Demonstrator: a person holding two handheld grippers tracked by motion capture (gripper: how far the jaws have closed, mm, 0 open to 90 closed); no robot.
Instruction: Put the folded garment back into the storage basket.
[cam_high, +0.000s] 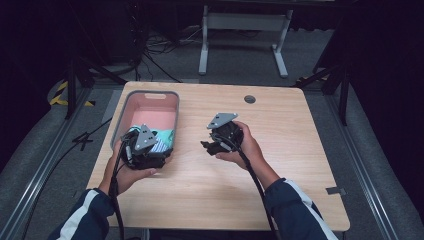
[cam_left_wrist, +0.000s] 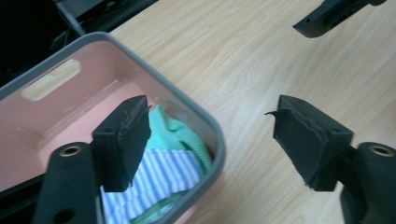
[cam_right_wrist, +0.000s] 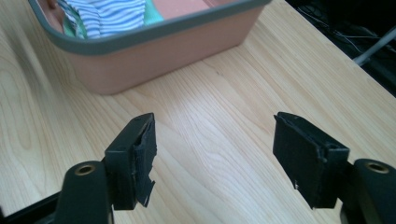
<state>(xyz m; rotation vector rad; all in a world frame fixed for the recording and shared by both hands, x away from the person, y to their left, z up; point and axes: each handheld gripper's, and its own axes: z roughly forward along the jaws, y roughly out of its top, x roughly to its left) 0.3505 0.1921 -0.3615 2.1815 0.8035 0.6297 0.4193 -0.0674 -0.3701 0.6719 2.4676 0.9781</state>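
Observation:
A pink bin with a grey rim stands on the left of the wooden table. Its near end holds a blue-and-white striped cloth lying on a green cloth. My left gripper hovers over the bin's near right corner. It is open, with the rim below the gap and nothing touching the pads. My right gripper is over the table's middle, pointing toward the bin. It is open over bare wood, and its tip appears in the left gripper view.
A round cable hole sits near the table's far edge. Beyond the table, white desk legs and cables lie on the dark floor. Bare wood stretches to the right of the hands and along the near edge.

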